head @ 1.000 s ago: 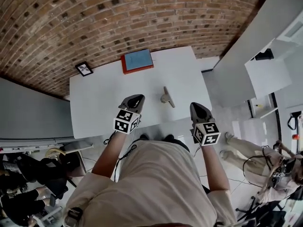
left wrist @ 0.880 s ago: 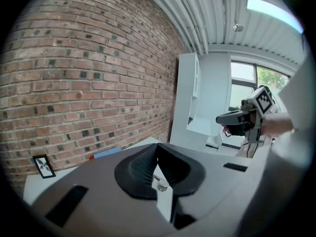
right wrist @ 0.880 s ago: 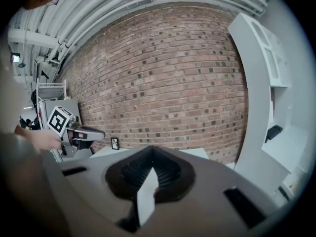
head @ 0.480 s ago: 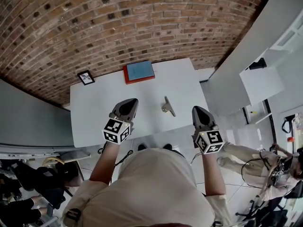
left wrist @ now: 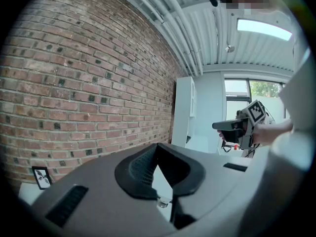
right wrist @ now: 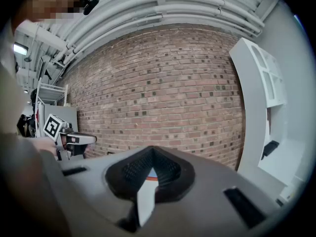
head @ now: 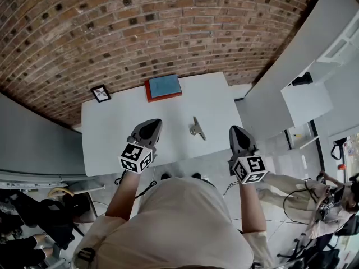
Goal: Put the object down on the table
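A small metal object (head: 195, 129) lies on the white table (head: 112, 128), near its middle, with nothing touching it. My left gripper (head: 150, 129) hangs over the table's near edge, left of the object, its jaws shut and empty. To the right of the object, at the near edge, my right gripper (head: 236, 134) also looks shut with nothing held. In the left gripper view the left gripper (left wrist: 164, 180) points along the table toward the brick wall, and a bit of metal (left wrist: 161, 202) shows through the slit. The right gripper (right wrist: 148, 181) faces the wall too.
A red and blue book (head: 164, 86) lies at the table's far edge, and a small picture frame (head: 101, 93) stands at the far left corner. Behind the table is a brick wall (head: 140, 27), with white shelving (right wrist: 261, 112) on the right. The person's body fills the near side.
Both grippers have drawn back toward the table's near edge, the left one also moving left. The metal object has stayed where it lies on the table.
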